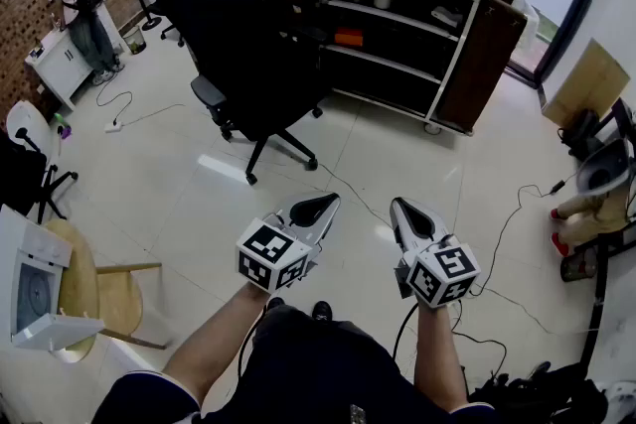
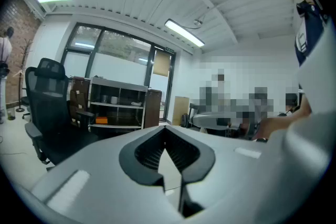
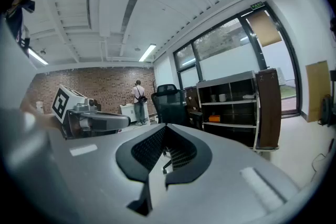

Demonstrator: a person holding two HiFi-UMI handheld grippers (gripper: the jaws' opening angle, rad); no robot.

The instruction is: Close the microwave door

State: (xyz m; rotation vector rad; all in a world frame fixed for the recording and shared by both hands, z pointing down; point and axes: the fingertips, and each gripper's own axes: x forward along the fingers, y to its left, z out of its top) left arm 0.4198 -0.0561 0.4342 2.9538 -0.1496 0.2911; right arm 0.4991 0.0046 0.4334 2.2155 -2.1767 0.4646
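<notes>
**Over the tiled floor: both grippers closed, nothing held**

Above the glossy white tiled floor (image 1: 179, 184), the person holds the two grey grippers with black-and-white marker cubes side by side, clear of everything. The left gripper (image 1: 323, 202) has its black ribbed jaws brought together at the tips, with only floor showing through the gap behind them, as its own view confirms (image 2: 166, 127). The right gripper (image 1: 402, 206) is likewise closed tip to tip on nothing (image 3: 165, 126).

A white box-shaped appliance (image 1: 40, 298) that may be the microwave sits at the left edge of the head view, on a round pale-wood tabletop (image 1: 78, 278), well apart from both grippers. A front panel appears to hang open, though the frame edge cuts it off and its details are hard to read. Neither gripper view shows it.

Beyond the grippers stand a black mesh office chair (image 1: 243, 45) and an open grey shelving unit with dark-brown end panels (image 1: 397, 25), which all three views show. Only the head view and the right gripper view take in the red brick wall (image 3: 94, 84) with a person (image 3: 138, 102) standing at it. The right gripper view also catches the left gripper at its left side.
</notes>
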